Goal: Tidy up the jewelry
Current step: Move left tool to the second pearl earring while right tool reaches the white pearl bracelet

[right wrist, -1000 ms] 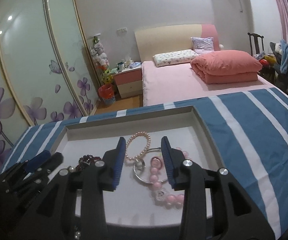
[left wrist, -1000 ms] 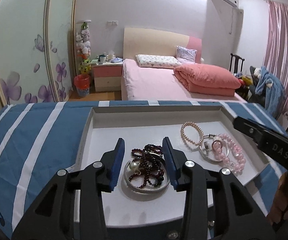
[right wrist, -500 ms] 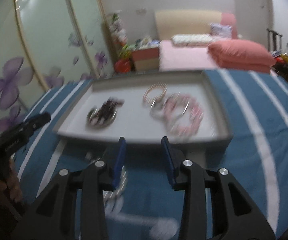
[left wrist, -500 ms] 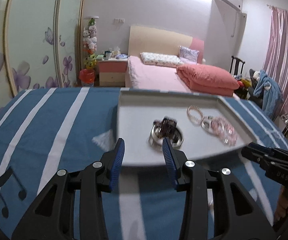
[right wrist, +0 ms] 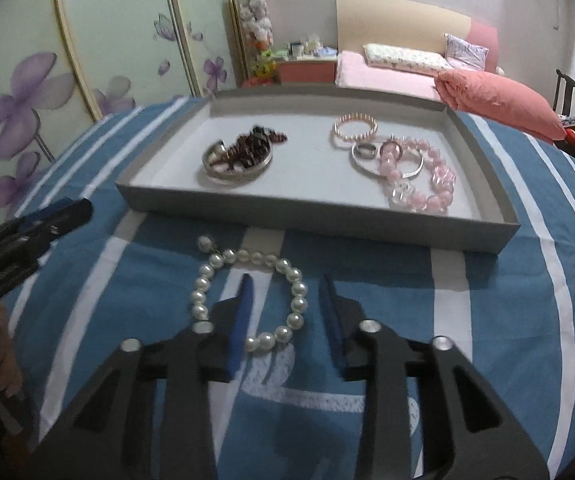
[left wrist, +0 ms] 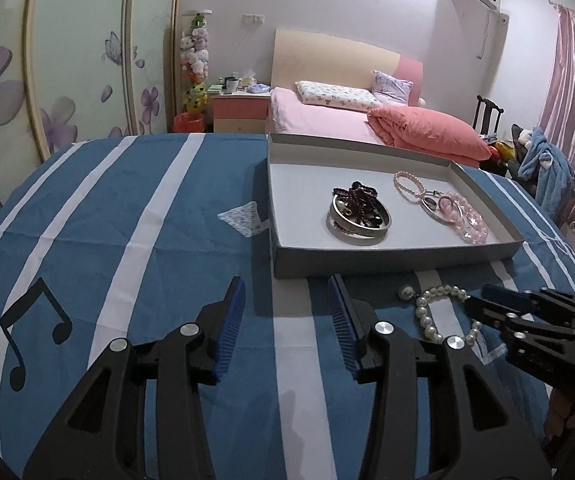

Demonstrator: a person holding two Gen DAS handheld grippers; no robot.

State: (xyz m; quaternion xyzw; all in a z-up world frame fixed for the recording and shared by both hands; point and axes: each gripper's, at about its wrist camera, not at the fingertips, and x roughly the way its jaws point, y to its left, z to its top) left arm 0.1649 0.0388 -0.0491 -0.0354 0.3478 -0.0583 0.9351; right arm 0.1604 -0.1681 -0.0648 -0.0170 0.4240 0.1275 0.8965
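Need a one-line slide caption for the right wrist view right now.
Right tool straddles one side of a white pearl bracelet on the striped cloth, just before the grey jewelry tray.

Blue striped cloth [left wrist: 135, 208] bearing grey tray [left wrist: 387, 266], white pearl bracelet [right wrist: 247, 300]

cloth [right wrist: 527, 320]: blue, white stripes | tray [right wrist: 307, 212]: grey | near bracelet [right wrist: 247, 292]: white pearls | far-right beads [right wrist: 427, 176]: pink
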